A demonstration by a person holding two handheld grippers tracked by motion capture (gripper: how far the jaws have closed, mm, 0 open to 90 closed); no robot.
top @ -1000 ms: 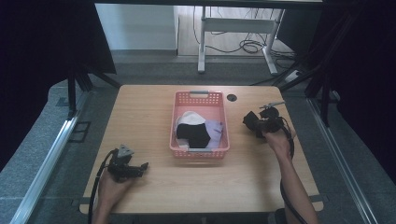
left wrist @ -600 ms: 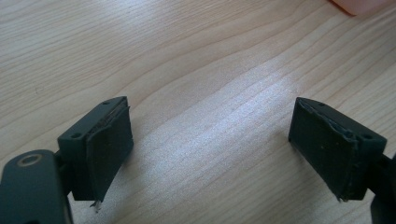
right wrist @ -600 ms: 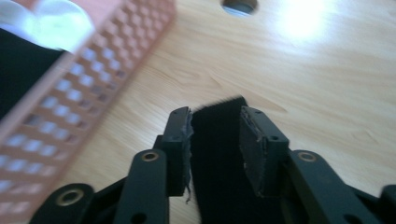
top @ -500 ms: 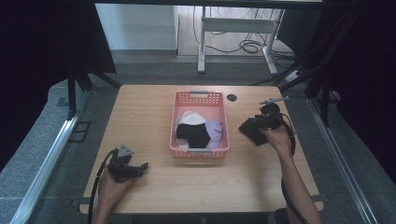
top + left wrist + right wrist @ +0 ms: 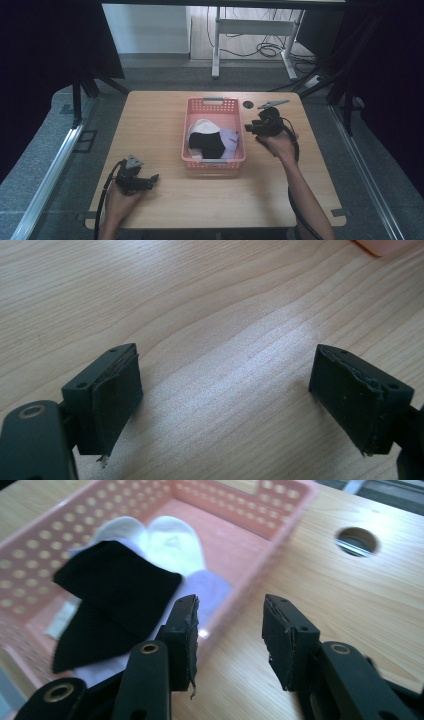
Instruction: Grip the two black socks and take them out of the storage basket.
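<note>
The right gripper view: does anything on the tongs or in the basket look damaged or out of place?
The black pads on the right tongs look worn, with frayed edges and a loose shred hanging from the bottom of one pad. In the pink basket the black cloth and white cloths lie in a loose pile, nothing spilled.

Dim, soft high view with dark surroundings; glare streaks the table [image 5: 240,375], and the basket [image 5: 260,510] blurs
</note>
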